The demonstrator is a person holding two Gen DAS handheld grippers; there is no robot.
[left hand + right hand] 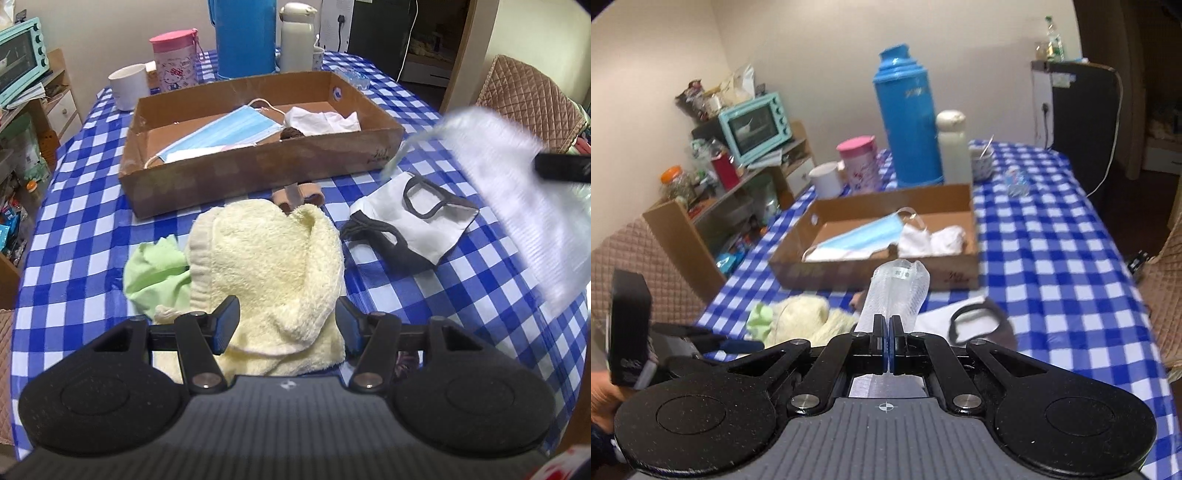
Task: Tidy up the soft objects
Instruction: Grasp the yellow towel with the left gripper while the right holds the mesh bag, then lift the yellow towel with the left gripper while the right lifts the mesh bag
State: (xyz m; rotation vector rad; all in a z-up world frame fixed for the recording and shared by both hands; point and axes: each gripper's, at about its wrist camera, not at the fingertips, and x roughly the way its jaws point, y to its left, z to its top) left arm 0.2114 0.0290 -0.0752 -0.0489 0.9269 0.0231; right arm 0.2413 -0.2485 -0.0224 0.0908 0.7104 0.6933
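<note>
Above the table's right edge, the right claw [888,334] pinches a white mask [899,291]; next move likely: carry to the cardboard box [871,273]. Left claw [287,325], spread, straddles the yellow towel [269,266].

Showing a Hello Kitty figure and faint lettering on the pink-lidded cup [174,64], too small for reading letter by letter. Carrying dark handwritten marks on the front wall of the cardboard box [376,153] (illegible scrawl), and a small white label with tiny characters on the clear packet [900,274], also unreadable. Bearing pale, blurred lettering on the blue thermos [916,91].
</note>
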